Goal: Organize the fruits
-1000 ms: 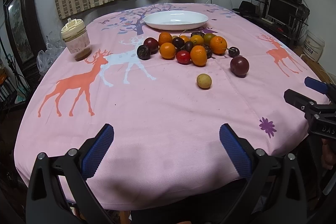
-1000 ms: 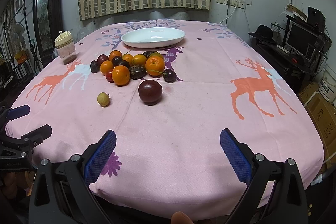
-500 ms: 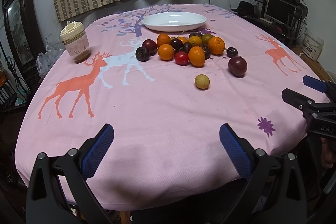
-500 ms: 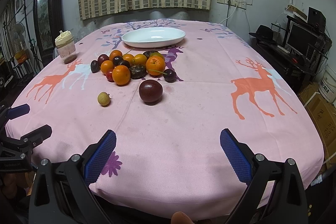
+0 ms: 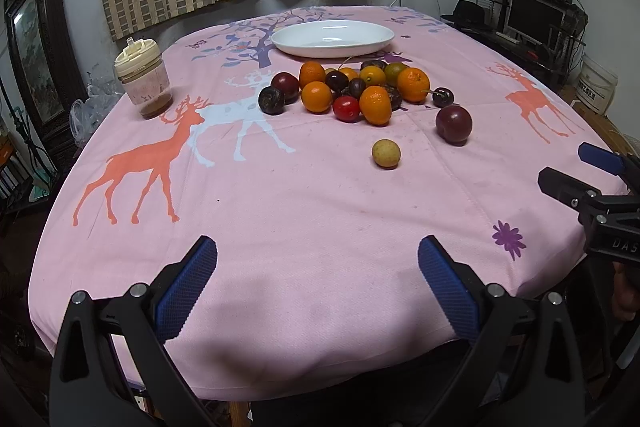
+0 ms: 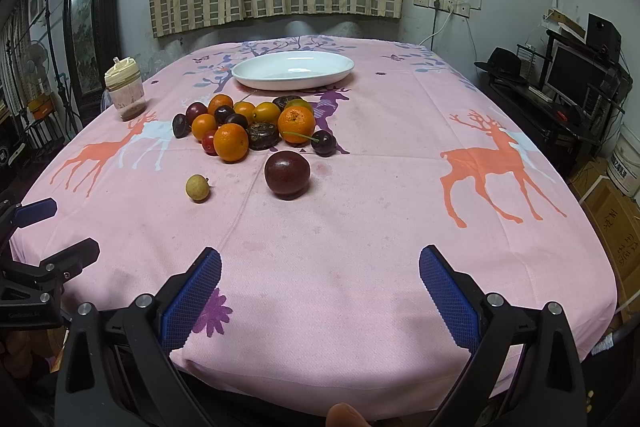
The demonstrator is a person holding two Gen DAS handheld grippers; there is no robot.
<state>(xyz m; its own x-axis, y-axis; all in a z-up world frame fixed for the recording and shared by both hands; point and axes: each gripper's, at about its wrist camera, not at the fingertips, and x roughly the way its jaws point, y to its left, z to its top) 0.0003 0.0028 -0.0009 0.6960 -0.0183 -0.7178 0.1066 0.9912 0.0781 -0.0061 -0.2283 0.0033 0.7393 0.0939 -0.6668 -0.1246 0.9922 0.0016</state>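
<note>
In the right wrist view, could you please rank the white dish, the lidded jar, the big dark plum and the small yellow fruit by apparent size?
1. white dish
2. lidded jar
3. big dark plum, nearer the camera, so unsure against the jar
4. small yellow fruit

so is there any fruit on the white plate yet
No, the white plate is bare, and the fruit pile sits on the tablecloth in front of it.
</note>
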